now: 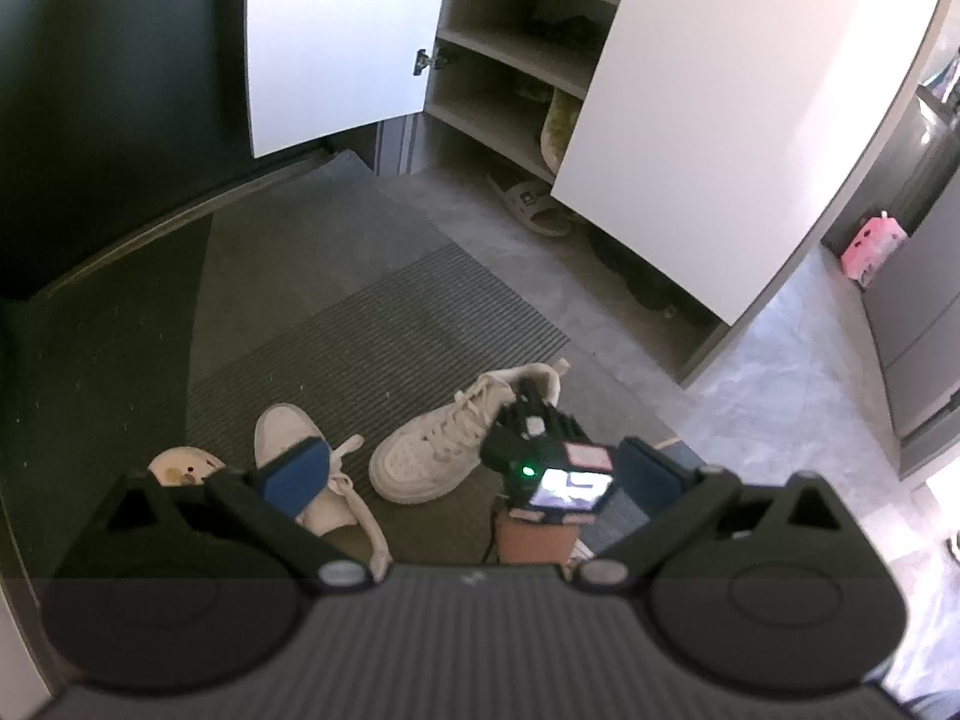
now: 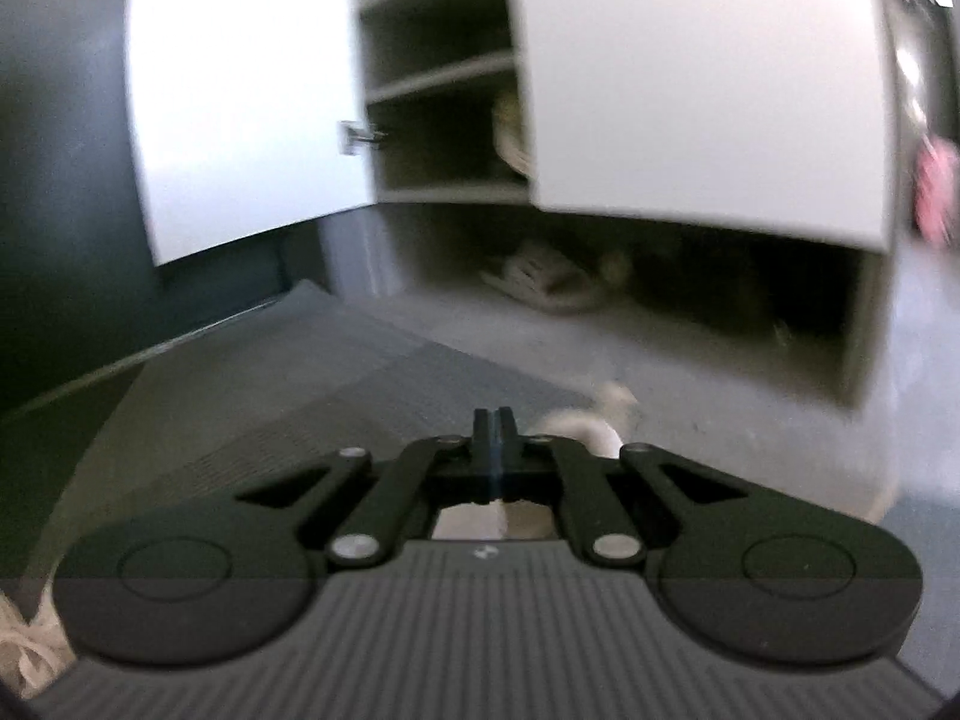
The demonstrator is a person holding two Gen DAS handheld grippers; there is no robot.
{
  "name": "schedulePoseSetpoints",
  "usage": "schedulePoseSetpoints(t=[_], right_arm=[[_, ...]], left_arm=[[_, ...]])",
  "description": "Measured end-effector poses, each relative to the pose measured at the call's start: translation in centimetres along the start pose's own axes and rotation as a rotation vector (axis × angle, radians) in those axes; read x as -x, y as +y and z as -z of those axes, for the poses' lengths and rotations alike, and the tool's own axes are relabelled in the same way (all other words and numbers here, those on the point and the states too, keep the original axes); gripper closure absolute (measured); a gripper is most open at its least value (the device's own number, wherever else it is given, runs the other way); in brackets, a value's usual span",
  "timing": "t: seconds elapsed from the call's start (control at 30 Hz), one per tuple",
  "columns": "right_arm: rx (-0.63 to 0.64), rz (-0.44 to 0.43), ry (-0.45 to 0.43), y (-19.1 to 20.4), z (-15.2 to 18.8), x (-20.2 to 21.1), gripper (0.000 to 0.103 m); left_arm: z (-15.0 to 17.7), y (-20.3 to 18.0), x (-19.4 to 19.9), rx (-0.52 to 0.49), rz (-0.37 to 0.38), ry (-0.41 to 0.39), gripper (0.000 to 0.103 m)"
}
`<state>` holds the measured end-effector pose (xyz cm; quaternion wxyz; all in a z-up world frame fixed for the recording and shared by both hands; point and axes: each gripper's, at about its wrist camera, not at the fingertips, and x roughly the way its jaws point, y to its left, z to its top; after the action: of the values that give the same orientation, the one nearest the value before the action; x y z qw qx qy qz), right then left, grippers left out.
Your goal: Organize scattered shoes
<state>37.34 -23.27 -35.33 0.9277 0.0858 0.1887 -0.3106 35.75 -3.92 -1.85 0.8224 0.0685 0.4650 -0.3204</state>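
Pinching the heel collar of a white sneaker, the right gripper has its jaws pressed together; in its own blurred view the fingers meet, hiding all but scraps of white. The left gripper hangs spread wide above the mat, pads touching nothing. Its left blue pad covers part of a second white sneaker lying to the left. Beyond, the open shoe cabinet half hides a grey slipper behind its white door.
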Motion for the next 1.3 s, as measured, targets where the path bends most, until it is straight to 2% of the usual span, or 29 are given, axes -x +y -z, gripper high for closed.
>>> schedulePoseSetpoints(t=[0.1, 0.17, 0.4, 0.57, 0.63, 0.73, 0.8, 0.83, 0.87, 0.9, 0.93, 1.0, 1.03, 1.07, 1.17, 1.23, 1.3], right_arm=[[0.032, -0.013, 0.03, 0.3, -0.5, -1.3, 0.1], [-0.047, -0.007, 0.102, -1.0, -0.4, -2.7, 0.1], [-0.191, -0.03, 0.234, -4.6, 0.4, -5.0, 0.099], [-0.234, -0.062, 0.419, -6.7, -0.1, -8.1, 0.099], [-0.342, -0.081, 0.404, -8.2, -0.8, -7.5, 0.099], [-0.514, -0.127, 0.306, -10.4, -1.3, -5.8, 0.093], [-0.672, -0.181, 0.175, -12.5, -0.8, -3.5, 0.079], [-0.726, -0.173, 0.126, -13.4, -0.4, -2.6, 0.058], [-0.791, -0.137, 0.076, -14.4, 0.4, -1.3, 0.031], [-0.838, -0.082, 0.055, -15.2, 1.2, -0.5, 0.02], [-0.87, -0.041, 0.06, -15.9, 2.0, 0.0, 0.016], [-0.902, -0.007, 0.1, -16.6, 3.3, 0.3, 0.016], [-0.891, 0.001, 0.14, -16.6, 3.9, 0.3, 0.019], [-0.839, 0.009, 0.2, -16.1, 4.5, 0.2, 0.028], [-0.596, -0.009, 0.297, -13.5, 4.9, 0.3, 0.033], [-0.474, -0.02, 0.307, -11.7, 5.3, 1.2, 0.033], [-0.411, 0.01, 0.315, -10.4, 5.6, 2.0, 0.035]], left_arm=[[0.0, 0.0, 0.0, 0.0, 0.003, 0.002, 0.0], [0.0, 0.1, -0.1, -0.001, 0.005, 0.005, 0.0], [-0.2, 0.2, 0.0, 0.004, 0.026, 0.012, 0.0], [-0.2, 0.2, 0.4, -0.008, 0.013, -0.009, 0.0], [-0.2, 0.5, 0.3, 0.001, 0.002, -0.011, 0.0], [-0.2, 0.9, 0.4, 0.022, 0.002, -0.003, 0.0], [-0.2, 1.0, 0.7, 0.028, 0.009, -0.006, 0.0], [-0.2, 1.0, 0.9, 0.026, 0.009, -0.011, 0.0], [-0.2, 1.1, 1.0, 0.024, 0.009, -0.014, 0.0], [-0.2, 1.2, 1.2, 0.021, 0.01, -0.019, 0.0], [-0.1, 1.2, 1.3, 0.021, 0.011, -0.022, 0.0], [-0.1, 1.2, 1.4, 0.018, 0.01, -0.023, 0.0], [0.0, 1.2, 1.3, 0.02, 0.007, -0.02, 0.0], [0.0, 1.3, 1.2, 0.023, 0.008, -0.015, 0.0], [-0.1, 1.1, 0.8, 0.026, 0.009, -0.004, 0.0], [-0.1, 0.9, 0.6, 0.022, 0.009, 0.003, 0.0], [0.0, 0.7, 0.4, 0.02, 0.017, 0.012, 0.0]])
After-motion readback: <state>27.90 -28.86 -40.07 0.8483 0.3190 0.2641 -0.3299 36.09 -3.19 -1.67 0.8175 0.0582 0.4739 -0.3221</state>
